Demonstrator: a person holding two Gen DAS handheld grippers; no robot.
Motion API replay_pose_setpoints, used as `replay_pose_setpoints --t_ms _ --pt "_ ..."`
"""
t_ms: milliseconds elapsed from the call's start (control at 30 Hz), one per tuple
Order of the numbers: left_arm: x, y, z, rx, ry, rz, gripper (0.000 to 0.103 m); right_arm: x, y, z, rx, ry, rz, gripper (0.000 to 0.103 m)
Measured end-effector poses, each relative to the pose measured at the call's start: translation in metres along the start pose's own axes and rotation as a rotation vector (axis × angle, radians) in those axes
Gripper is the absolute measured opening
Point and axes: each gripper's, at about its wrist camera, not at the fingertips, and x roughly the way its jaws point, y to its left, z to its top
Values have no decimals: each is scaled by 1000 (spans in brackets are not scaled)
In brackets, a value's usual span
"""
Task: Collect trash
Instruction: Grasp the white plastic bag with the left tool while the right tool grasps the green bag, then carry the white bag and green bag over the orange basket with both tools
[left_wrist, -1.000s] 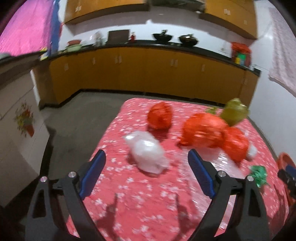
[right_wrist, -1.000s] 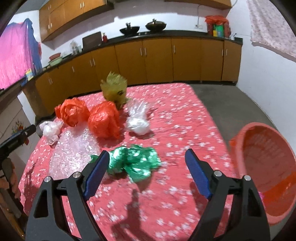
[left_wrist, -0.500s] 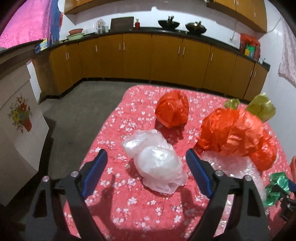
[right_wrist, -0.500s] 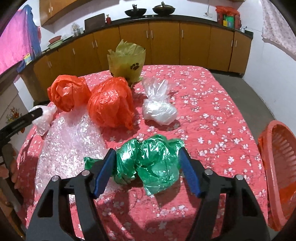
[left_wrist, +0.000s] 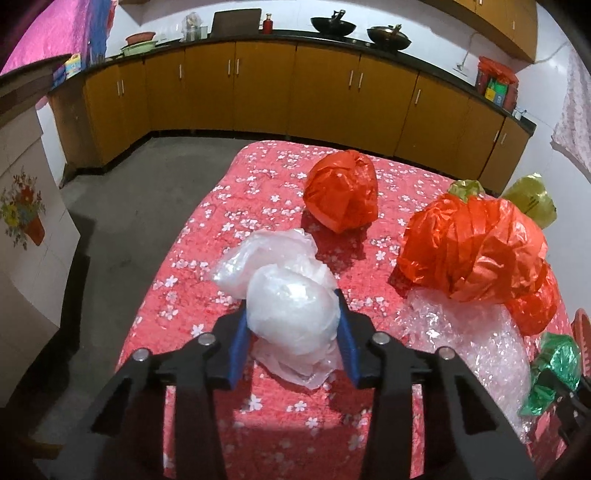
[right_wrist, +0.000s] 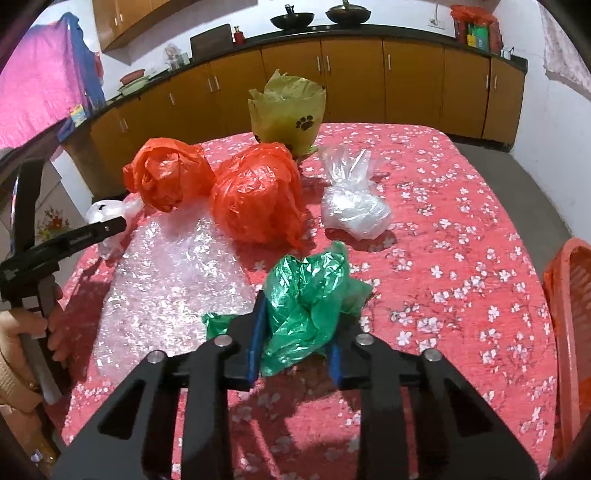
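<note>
A: Starting with the left wrist view: left gripper low centre of frame, jaws just closing, blue pads pressed on both sides of the white plastic bag. Bag lies on the red floral tablecloth.

B: Neighbours?

A: One orange bag above centre, a larger orange bag at right on bubble wrap.

B: Right wrist view?

A: Right gripper low centre, jaws just closing, clamped on the green plastic bag, bag resting on the cloth beside the bubble wrap. Red basket at right edge. Yellow-green bag upper centre, clear bag right of centre.
</note>
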Motion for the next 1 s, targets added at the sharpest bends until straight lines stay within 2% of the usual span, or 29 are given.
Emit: replay_pose_setpoints --t_ms 267,533,1000 --pt "-19 -3 -1 10 -37 -21 37 -12 -14 0 41 -33 -20 24" --pt "-55 -20 -6 35 -86 -88 37 -33 -37 -4 86 -64 -73 24" --pt "-125 -83 -16 141 -159 -244 37 -85 -67 -14 135 -133 -133 24"
